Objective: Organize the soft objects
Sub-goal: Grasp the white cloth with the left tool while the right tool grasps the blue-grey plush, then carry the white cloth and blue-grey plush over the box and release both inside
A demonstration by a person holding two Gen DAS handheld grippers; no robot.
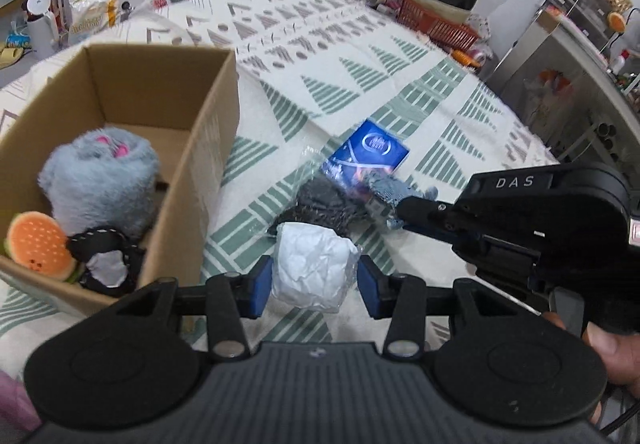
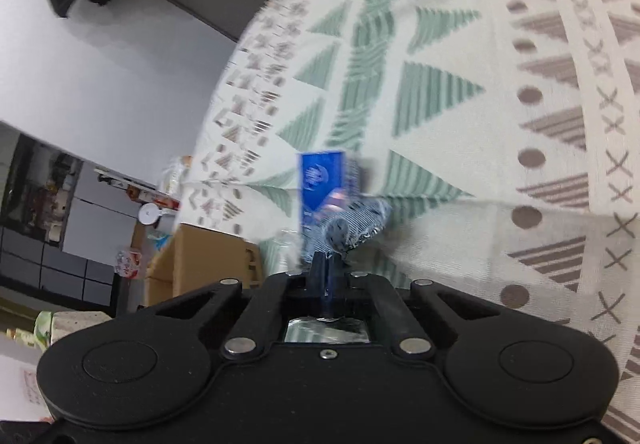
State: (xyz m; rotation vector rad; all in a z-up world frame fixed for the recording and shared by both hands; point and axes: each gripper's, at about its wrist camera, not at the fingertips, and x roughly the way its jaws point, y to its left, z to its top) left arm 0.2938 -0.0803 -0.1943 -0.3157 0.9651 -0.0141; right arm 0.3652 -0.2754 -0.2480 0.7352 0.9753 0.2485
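A cardboard box [image 1: 216, 132] stands at the left on the patterned tablecloth [image 1: 360, 56]. It holds a grey plush [image 1: 100, 184], an orange burger toy [image 1: 38, 246] and a black-and-white soft toy [image 1: 106, 262]. My left gripper [image 1: 314, 280] is open, its blue pads on either side of a white crumpled bundle in clear wrap [image 1: 314, 272]. My right gripper [image 1: 404, 210] is shut on a blue-grey striped cloth item [image 1: 386, 196], which also shows in the right wrist view [image 2: 356, 224] with the gripper [image 2: 326, 264]. A blue packet [image 1: 370, 150] and a dark knitted item [image 1: 320, 208] lie beside it.
An orange basket [image 1: 438, 26] with bowls stands at the table's far edge. A metal cabinet [image 1: 560, 84] is at the right. Bottles and bags sit at the far left [image 1: 86, 14]. The box [image 2: 200, 260] shows left in the right wrist view.
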